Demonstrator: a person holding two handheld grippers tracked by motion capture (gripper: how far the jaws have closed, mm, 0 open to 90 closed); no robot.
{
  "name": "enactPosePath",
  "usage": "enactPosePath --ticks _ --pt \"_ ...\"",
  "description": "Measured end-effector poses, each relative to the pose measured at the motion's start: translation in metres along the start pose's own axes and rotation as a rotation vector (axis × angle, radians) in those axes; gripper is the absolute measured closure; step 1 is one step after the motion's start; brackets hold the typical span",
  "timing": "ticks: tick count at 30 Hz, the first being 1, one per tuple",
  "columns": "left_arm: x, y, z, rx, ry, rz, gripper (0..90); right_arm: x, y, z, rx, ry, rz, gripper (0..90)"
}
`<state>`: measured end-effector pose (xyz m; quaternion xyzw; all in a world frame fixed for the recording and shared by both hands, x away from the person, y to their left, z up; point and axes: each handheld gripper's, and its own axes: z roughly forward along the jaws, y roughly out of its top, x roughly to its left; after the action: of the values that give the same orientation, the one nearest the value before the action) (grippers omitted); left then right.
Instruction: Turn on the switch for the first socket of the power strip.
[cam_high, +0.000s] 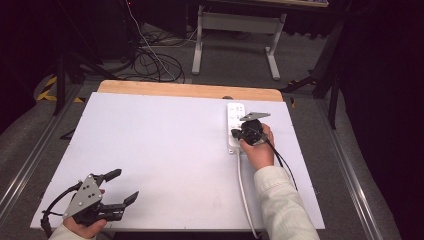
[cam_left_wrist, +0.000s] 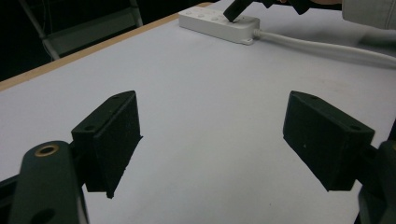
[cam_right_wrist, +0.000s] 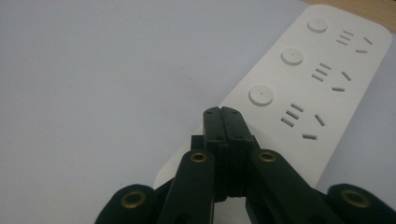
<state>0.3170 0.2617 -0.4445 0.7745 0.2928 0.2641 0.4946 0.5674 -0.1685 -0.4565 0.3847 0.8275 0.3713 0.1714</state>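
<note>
Near the desk's (cam_high: 150, 150) far right corner the power strip (cam_high: 235, 127) lies lengthwise toward the far edge, the right claw (cam_right_wrist: 222, 114), pinched shut and empty, poised over its near end, while the left claw (cam_high: 122, 187) gapes wide at the near left corner.

power strip's cable (cam_high: 243, 192) — cut off below
</note>
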Motion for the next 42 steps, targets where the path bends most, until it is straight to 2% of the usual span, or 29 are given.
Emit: enactPosePath --ticks 4,7,27,38,42 --pt "-0.0002 0.0000 -0.0001 -0.001 0.000 0.001 19.7 -0.0003 -0.0014 0.0000 -0.006 0.004 0.016 90.0" --pt "-0.0002 0.0000 -0.0001 0.000 0.000 0.000 19.7 0.0006 -0.0035 0.0006 -0.021 -0.004 -0.002 90.0" --pt "-0.0004 0.0001 -0.0004 -0.004 0.001 0.004 19.7 0.0057 -0.0046 0.0031 -0.027 -0.040 -0.029 90.0" --pt "-0.0010 0.0001 -0.0010 -0.005 -0.002 -0.002 19.7 0.0038 -0.0057 0.0034 -0.029 -0.031 0.003 90.0" --pt "-0.0007 0.0001 -0.0012 -0.006 -0.001 -0.001 19.7 0.0054 -0.0053 0.0038 -0.025 -0.040 -0.011 90.0"
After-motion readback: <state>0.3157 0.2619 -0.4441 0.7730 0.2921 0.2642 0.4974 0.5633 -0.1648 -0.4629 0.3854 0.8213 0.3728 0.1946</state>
